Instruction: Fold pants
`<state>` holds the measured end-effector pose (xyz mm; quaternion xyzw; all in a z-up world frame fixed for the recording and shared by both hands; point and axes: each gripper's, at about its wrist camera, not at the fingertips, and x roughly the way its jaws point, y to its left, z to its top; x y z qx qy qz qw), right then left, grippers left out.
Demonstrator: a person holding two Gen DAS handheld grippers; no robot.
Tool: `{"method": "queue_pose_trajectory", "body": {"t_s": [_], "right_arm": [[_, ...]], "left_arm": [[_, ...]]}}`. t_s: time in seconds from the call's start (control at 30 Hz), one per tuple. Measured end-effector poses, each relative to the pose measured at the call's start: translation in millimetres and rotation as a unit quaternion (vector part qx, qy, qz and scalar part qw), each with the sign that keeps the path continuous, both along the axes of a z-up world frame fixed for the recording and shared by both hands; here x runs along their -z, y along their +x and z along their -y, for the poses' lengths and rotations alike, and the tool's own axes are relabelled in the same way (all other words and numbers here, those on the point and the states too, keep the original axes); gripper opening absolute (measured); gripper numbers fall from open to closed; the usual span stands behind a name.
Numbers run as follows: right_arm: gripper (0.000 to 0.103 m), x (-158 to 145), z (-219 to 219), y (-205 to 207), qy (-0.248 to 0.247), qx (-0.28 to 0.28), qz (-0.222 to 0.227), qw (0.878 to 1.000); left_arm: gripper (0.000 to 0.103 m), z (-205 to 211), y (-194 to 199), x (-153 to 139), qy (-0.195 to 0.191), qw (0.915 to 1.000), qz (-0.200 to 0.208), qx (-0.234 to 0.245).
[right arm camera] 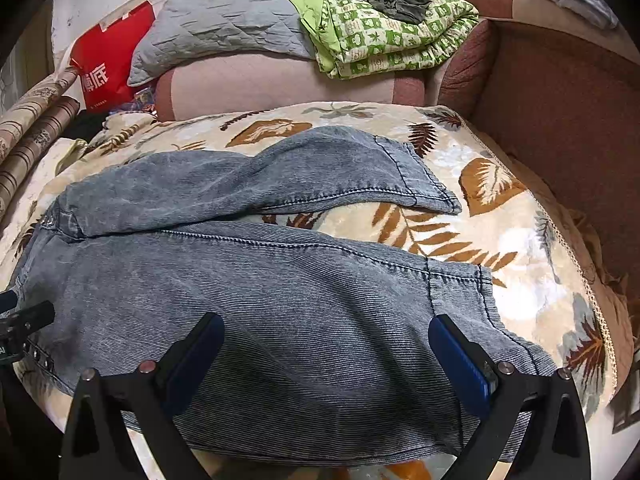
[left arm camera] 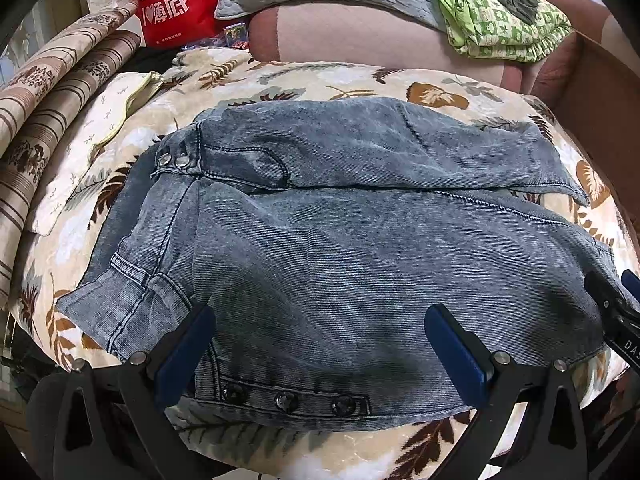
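Left wrist view: pants (left arm camera: 340, 240) lie flat on leaf-print blanket (left arm camera: 360, 80), waist to left, two legs side by side. Left claw (left arm camera: 320, 344) wide, holds nothing, over near waist edge with dark buttons (left arm camera: 286, 402). Right claw (left arm camera: 616, 304) at right edge.

Right wrist view: right claw (right arm camera: 326, 354) wide, empty, over near leg. Hems (right arm camera: 432, 176) to right. Green quilt (right arm camera: 384, 32) behind, on sofa (right arm camera: 560, 100).

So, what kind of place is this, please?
Probably a home living room or bedroom: faded blue denim pants lie on a cream leaf-print blanket, beside a brown upholstered sofa arm with a folded green patterned quilt.
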<state>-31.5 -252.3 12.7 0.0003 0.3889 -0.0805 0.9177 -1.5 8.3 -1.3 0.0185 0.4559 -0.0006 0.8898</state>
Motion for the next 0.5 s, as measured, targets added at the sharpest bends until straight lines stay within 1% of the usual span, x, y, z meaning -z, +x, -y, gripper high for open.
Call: {"method": "queue_pose_trajectory", "body": {"t_s": [0.5], "right_arm": [[0.103,4.4,-3.2,0.9,-0.014,0.003,-0.002,1.000]], "left_arm": [[0.103,-7.9,-2.1,-3.4,-0.010,0.9999,0.005,-0.003]]}}
